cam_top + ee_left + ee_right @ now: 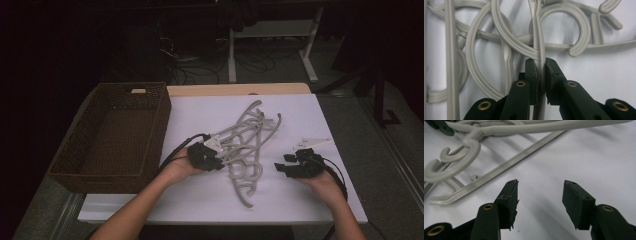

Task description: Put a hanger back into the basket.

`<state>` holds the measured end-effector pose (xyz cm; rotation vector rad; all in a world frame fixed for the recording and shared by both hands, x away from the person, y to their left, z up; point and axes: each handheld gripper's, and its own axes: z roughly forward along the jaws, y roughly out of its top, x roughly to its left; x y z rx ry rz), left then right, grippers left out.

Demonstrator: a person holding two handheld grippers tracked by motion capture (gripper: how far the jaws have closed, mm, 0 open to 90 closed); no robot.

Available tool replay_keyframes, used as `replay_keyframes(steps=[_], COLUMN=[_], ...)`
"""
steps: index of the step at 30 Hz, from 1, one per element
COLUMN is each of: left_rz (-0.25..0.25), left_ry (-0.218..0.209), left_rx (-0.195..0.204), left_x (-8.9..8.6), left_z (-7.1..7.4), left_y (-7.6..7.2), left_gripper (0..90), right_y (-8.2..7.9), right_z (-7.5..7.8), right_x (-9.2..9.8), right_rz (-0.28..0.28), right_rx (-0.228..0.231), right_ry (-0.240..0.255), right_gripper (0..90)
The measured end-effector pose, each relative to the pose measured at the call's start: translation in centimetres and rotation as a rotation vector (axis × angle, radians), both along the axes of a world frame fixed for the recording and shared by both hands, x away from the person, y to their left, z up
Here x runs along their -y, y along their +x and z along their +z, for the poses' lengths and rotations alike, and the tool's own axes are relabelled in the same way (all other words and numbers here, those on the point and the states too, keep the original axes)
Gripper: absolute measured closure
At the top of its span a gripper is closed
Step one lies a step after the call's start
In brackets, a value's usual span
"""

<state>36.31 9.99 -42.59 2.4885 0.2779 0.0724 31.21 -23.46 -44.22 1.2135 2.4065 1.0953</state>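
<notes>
We find the left gripper [541, 72] pinching a thin bar of one grey hanger [539, 37], pads pressed on both its sides. The tangled pile of hangers [247, 140] lies just ahead of it on the white table [200, 195]. The right gripper [540, 195] rests spread, nothing between its jaws, the pile off to its left. A wicker basket [112, 135] sits left of the left gripper.

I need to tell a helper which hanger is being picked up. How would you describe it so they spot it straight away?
On the white table, right of the brown wicker basket, lies a tangled pile of grey plastic hangers. At its near left edge, the left gripper is shut on one thin grey hanger bar, the sole one clamped between black jaws.
</notes>
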Motion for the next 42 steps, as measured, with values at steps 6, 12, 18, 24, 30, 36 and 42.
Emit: replay_keyframes(steps=[6, 12, 18, 24, 30, 36, 42], left_rz=[0.064, 0.095, 0.108, 0.117, 0.165, 0.246, 0.335], left_ry=[-0.065, -0.081, -0.094, -0.109, -0.103, -0.099, -0.088], left_rx=[-0.011, 0.0, 0.018, 0.044, 0.058, 0.065, 0.063], left_x=[-0.6, -0.7, -1.1, -3.4, -7.1, -12.8, -18.1], left_z=[2.4, 5.1, 9.9, 14.8, 17.5, 18.6, 17.9], left_y=[0.3, 0.6, 1.0, 1.3, 1.4, 1.5, 1.5], left_gripper=[82.5, 82.5, 82.5, 82.5, 82.5, 82.4, 82.4], right_y=[-0.1, -0.1, 0.0, 0.0, -0.1, 0.0, 0.2], right_z=[0.2, 0.2, 0.2, 0.3, 0.3, 0.3, 0.1], right_x=[0.2, 0.4, 0.5, 0.5, 0.5, 0.2, 0.0], right_rz=[-0.007, -0.011, -0.011, -0.008, -0.006, -0.011, -0.021], right_rx=[0.01, 0.013, 0.016, 0.02, 0.021, 0.016, 0.016], right_ry=[0.011, 0.016, 0.021, 0.029, 0.036, 0.04, 0.025], right_gripper=[45.5, 45.6, 45.6, 45.2, 39.5, 25.8, 23.2])
